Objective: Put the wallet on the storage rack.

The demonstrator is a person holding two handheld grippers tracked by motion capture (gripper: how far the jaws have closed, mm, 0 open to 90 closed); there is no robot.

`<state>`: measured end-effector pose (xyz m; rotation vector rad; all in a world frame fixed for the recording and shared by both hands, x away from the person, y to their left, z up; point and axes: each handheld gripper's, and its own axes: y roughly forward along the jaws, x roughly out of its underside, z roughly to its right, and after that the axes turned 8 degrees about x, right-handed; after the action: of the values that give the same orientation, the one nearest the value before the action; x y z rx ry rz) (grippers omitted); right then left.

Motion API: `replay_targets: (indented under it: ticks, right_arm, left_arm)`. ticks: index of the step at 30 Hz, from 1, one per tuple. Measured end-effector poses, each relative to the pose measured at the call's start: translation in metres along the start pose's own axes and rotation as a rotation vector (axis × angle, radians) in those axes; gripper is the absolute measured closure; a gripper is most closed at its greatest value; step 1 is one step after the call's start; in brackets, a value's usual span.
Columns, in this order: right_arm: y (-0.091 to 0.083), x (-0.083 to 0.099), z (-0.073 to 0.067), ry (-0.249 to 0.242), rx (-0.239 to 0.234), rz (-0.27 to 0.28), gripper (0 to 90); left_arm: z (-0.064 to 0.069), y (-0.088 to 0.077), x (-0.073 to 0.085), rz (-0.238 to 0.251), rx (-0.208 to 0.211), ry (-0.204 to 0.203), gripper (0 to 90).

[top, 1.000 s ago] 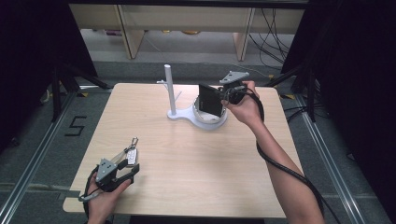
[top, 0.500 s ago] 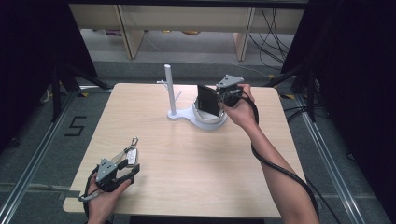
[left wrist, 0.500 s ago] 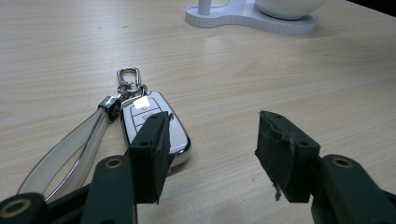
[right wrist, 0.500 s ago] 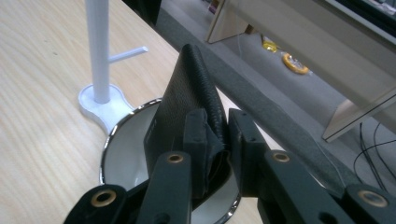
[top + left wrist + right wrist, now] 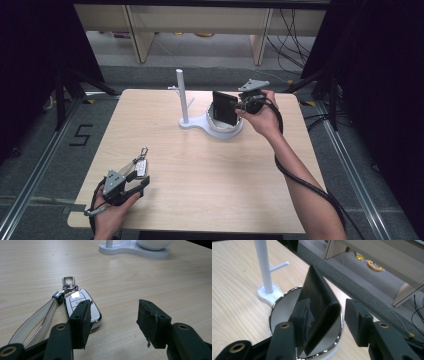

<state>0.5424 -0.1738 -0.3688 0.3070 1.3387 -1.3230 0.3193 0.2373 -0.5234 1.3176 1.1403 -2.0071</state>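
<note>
A: Two risks were noted. Near the left gripper (image 5: 112,325), held wide and empty, the key fob (image 5: 82,307) lay beside one jaw and could be nudged.

B: Farther off, the wallet (image 5: 319,305) stood in the white dish (image 5: 282,315) between the right gripper's (image 5: 329,325) just-opened jaws; toppling was feared. Its bottom edge was hidden.

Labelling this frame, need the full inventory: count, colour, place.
wallet: 1, black, standing on edge in the bowl, between the right claw's jaws, which have just opened
bowl: 1, white with chrome rim, on the stand's base
stand: 1, white, post with side peg, far middle of the table
car key: 1, white and chrome, with clip and pale strap, flat on the near-left table, beside one left jaw
table: 1, light wood
shelving: beige, beyond the table
left claw: black, open, near-left
right claw: black, open, at the bowl
</note>
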Motion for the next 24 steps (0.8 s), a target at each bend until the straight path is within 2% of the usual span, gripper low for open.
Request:
replay_targets:
  ticks: [2, 3, 7, 8, 9, 10, 12, 13, 15, 16, 17, 20, 24]
  right_arm:
    - [-0.007, 0.000, 0.002, 0.032, -0.016, -0.025, 56.2]
    - [-0.009, 0.001, 0.003, 0.025, -0.010, -0.016, 56.3]
    - [-0.019, 0.007, 0.010, 0.012, -0.019, -0.040, 58.6]
    - [-0.021, 0.009, 0.009, 0.040, -0.016, -0.054, 59.3]
    - [-0.023, 0.011, 0.010, 0.031, -0.020, -0.060, 60.3]
    - [-0.025, 0.014, 0.010, 0.049, -0.017, -0.066, 62.6]
    - [-0.028, 0.018, 0.012, 0.032, -0.033, -0.086, 67.7]
    - [-0.030, 0.021, 0.011, 0.048, -0.027, -0.090, 71.8]
    - [-0.033, 0.025, 0.011, 0.030, -0.039, -0.106, 78.6]
    - [-0.037, 0.028, 0.010, 0.052, -0.039, -0.129, 82.2]
    - [-0.038, 0.030, 0.009, 0.047, -0.051, -0.133, 84.9]
    - [-0.043, 0.039, 0.007, 0.051, -0.056, -0.148, 89.4]
    - [-0.047, 0.051, 0.004, 0.050, -0.074, -0.169, 90.0]
  left_arm:
    - [0.000, 0.000, 0.000, -0.001, 0.001, 0.001, 43.9]
    - [0.000, 0.000, 0.000, -0.001, 0.001, 0.002, 43.9]
    - [0.001, 0.001, 0.000, 0.000, 0.001, 0.002, 43.9]
    - [0.001, 0.001, 0.000, 0.000, 0.002, 0.002, 43.9]
    - [0.001, 0.001, 0.000, 0.002, 0.003, 0.001, 43.8]
    - [0.001, 0.001, 0.000, 0.001, 0.001, 0.001, 43.8]
    - [0.001, 0.001, 0.000, 0.000, 0.001, 0.001, 43.6]
    - [0.001, 0.001, 0.000, 0.000, 0.002, 0.001, 43.5]
    - [0.001, 0.001, 0.000, -0.001, 0.002, 0.001, 43.5]
    - [0.001, 0.002, 0.000, 0.000, 0.002, 0.001, 43.5]
    - [0.001, 0.002, 0.000, -0.001, 0.002, 0.002, 43.4]
    - [0.001, 0.002, 0.000, -0.001, 0.002, 0.002, 43.2]
    - [0.001, 0.001, -0.001, 0.000, 0.001, 0.001, 43.1]
